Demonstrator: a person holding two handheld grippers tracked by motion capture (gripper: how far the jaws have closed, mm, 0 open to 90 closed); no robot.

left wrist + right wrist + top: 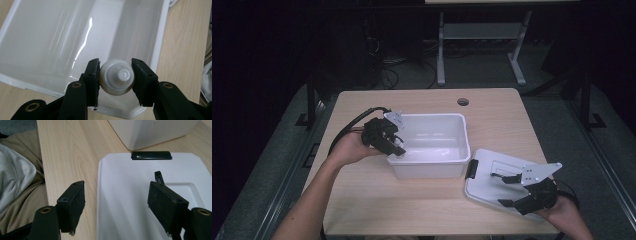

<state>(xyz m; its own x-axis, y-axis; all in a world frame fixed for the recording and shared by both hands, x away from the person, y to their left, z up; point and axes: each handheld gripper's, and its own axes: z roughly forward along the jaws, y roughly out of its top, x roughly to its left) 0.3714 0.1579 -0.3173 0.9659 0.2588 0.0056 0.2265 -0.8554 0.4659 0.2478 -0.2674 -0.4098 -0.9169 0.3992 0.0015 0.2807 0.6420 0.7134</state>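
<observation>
**White bottle clamped over the bin's near corner**

The small white bottle sits squeezed between the two black jaws of your left hand-held gripper. In the left gripper view its ribbed cap faces the camera, and both pads press on its rounded body from either side. It hangs just above the rim at a corner of the white plastic bin, held off the bin's floor as far as the view shows.

In the high view your left hand-held gripper hovers at the bin's left edge, near its front corner, with your left hand wrapped around its body and the cable looping back behind it.

The bin stands near the middle of the desk, its inside glossy and bare where the left gripper view shows it.

To the right of the bin, the white lid lies flat on the desk, close to the bin's front right corner, with a black latch on the edge nearest the bin.

Your right hand-held gripper has its jaws standing wide apart with nothing between them. In the right gripper view one jaw is over the lid and the other over bare desk just beside the lid's edge. In the high view it rests low over the lid's right part, in your right hand.
</observation>
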